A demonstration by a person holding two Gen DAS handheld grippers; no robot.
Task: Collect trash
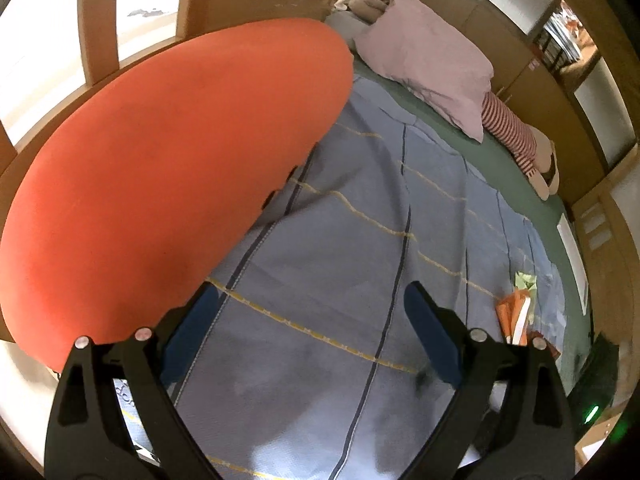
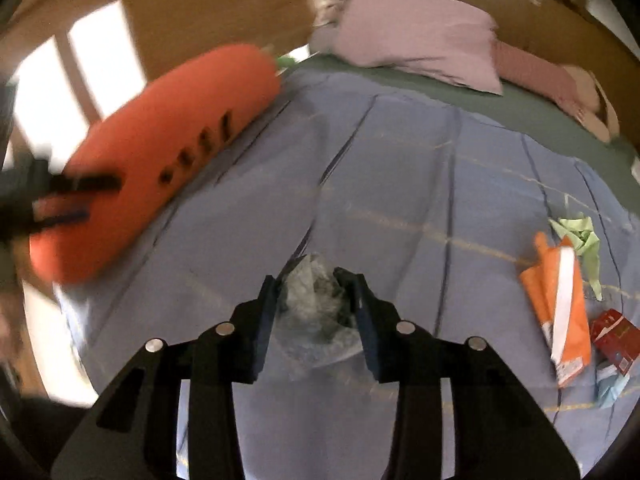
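Note:
My right gripper (image 2: 310, 280) is shut on a crumpled clear plastic wrapper (image 2: 316, 304) and holds it above the blue bedspread (image 2: 400, 184). More trash lies at the right of the bed: an orange and white packet (image 2: 562, 312), crumpled green paper (image 2: 582, 240), a red carton (image 2: 614, 340) and a pale blue scrap (image 2: 610, 386). The orange packet (image 1: 514, 314) and green paper (image 1: 526, 279) also show in the left wrist view. My left gripper (image 1: 312, 300) is open and empty above the bedspread (image 1: 340, 280), beside the carrot cushion (image 1: 160, 184). It appears blurred at the left of the right wrist view (image 2: 80, 200).
A large orange carrot-shaped cushion (image 2: 160, 160) lies along the bed's left side. A pink pillow (image 1: 432, 56) and a striped plush toy (image 1: 520, 144) lie at the head of the bed. Wooden panels and cupboards surround the bed. A black device with a green light (image 1: 592, 412) is at lower right.

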